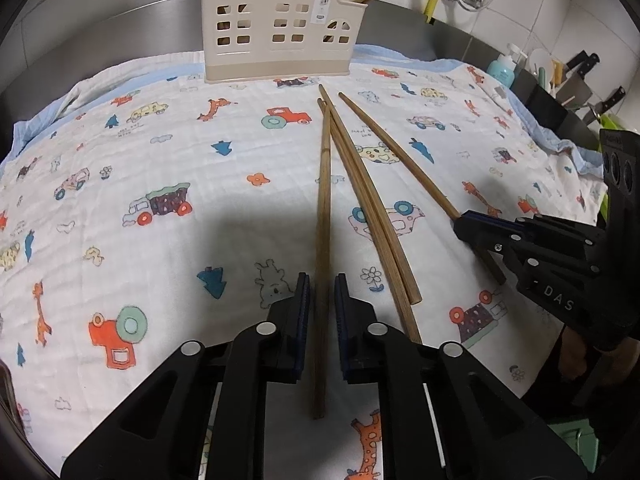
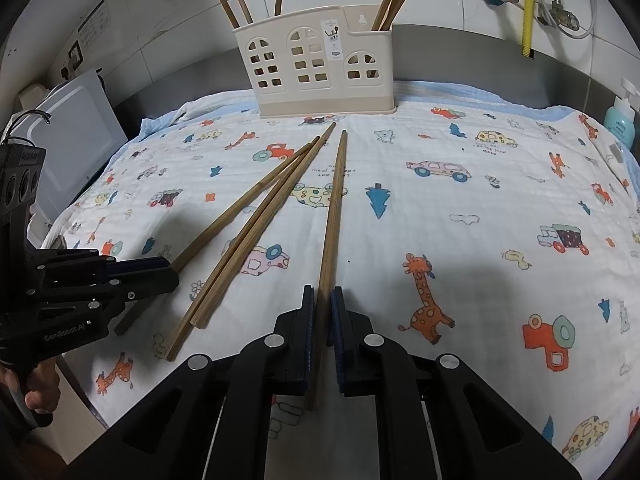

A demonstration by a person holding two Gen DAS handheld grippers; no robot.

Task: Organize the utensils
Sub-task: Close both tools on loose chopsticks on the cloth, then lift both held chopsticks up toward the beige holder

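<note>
Several wooden chopsticks lie on a printed cloth (image 1: 160,152) in front of a cream utensil holder (image 1: 280,24), which also shows in the right wrist view (image 2: 320,64) with chopsticks standing in it. My left gripper (image 1: 322,280) straddles one chopstick (image 1: 324,200), jaws narrowly apart around it. My right gripper (image 2: 320,292) is closed around another chopstick (image 2: 334,208); it also shows in the left wrist view (image 1: 464,222). Two more chopsticks (image 1: 368,216) lie between, crossing the left one near its tip.
A blue soap bottle (image 1: 502,68) and knives (image 1: 580,76) stand at the right. Pipes and valves (image 2: 528,4) run along the tiled wall. A white appliance (image 2: 76,136) sits left of the cloth.
</note>
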